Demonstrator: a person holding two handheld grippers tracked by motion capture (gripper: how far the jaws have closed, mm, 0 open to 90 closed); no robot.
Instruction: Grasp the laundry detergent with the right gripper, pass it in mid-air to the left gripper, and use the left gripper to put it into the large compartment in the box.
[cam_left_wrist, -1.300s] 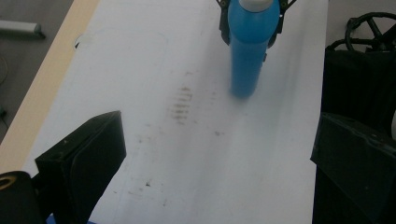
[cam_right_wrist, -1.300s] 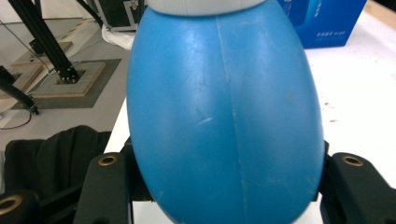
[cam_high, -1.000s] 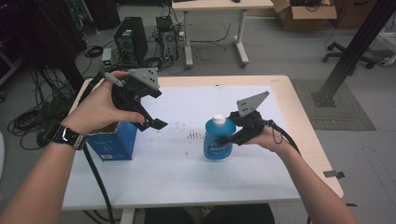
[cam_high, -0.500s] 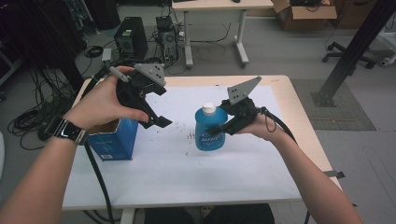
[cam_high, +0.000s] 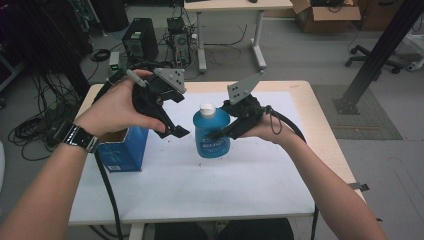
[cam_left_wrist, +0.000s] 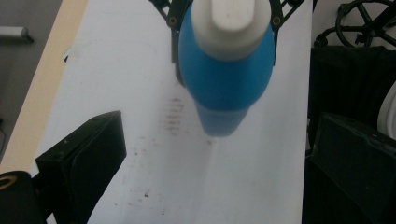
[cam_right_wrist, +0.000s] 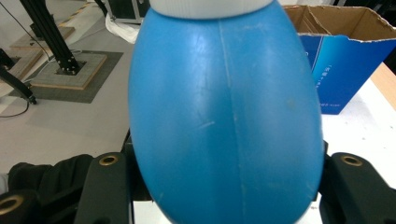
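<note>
1. Clamped in the right gripper (cam_high: 220, 134): a blue plastic bottle with a white cap (cam_high: 211, 131), jaws pressed against both sides of its belly, as seen close up in the right gripper view (cam_right_wrist: 226, 116).
2. Held upright above the white sheet covering the table (cam_high: 260, 175), near the sheet's middle, apparently lifted clear of it, though contact at the base cannot be confirmed.
3. Long axis of the bottle vertical, cap uppermost, label facing the near edge.
4. Left gripper (cam_high: 172, 127) empty, jaws spread wide, just beside the bottle on its left and slightly above cap level, pointing down towards it.
5. In the left gripper view, bottle (cam_left_wrist: 224, 70) straight ahead between the two black jaws, cap nearest the camera, so likely lined up for taking the cap or neck.
6. Open blue cardboard box (cam_high: 120, 147) standing by the table's left edge, behind the left hand (cam_high: 112, 107), well within reach.
7. Plenty of bare sheet towards the near edge and the right edge; nothing crowding either arm.
</note>
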